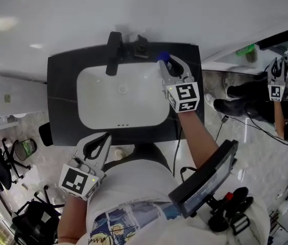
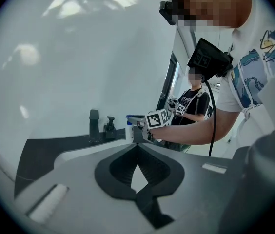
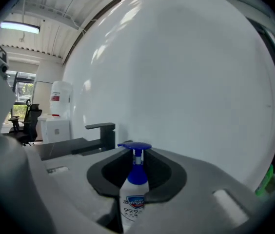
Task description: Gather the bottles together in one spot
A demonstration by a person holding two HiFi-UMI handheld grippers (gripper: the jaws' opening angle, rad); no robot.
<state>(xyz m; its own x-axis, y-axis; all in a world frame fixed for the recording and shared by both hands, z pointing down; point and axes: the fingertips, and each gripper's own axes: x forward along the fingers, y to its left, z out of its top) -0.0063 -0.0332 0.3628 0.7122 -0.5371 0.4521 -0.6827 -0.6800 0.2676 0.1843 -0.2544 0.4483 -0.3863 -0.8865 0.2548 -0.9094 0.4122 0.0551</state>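
A white bottle with a blue pump top [image 3: 135, 194] stands upright between my right gripper's [image 3: 136, 154] jaws, which are shut on its neck. In the head view that right gripper [image 1: 166, 63] hangs over the back right corner of the black countertop [image 1: 62, 101], the bottle's blue cap [image 1: 163, 56] showing at its tips. A small black pump bottle [image 1: 141, 45] stands on the counter right of the black faucet [image 1: 114, 50]; the black pump bottle [image 2: 109, 126] also shows in the left gripper view. My left gripper [image 1: 104, 138] is at the counter's front edge, shut and holding nothing, its tips [image 2: 137, 145] touching.
A white sink basin [image 1: 98, 101] fills the counter's middle. A white wall runs behind it. A white cabinet [image 1: 11, 96] stands to the left, with office chairs [image 1: 1, 162] below it. Another person [image 1: 266, 101] with grippers is at the right, near a green item [image 1: 246, 50].
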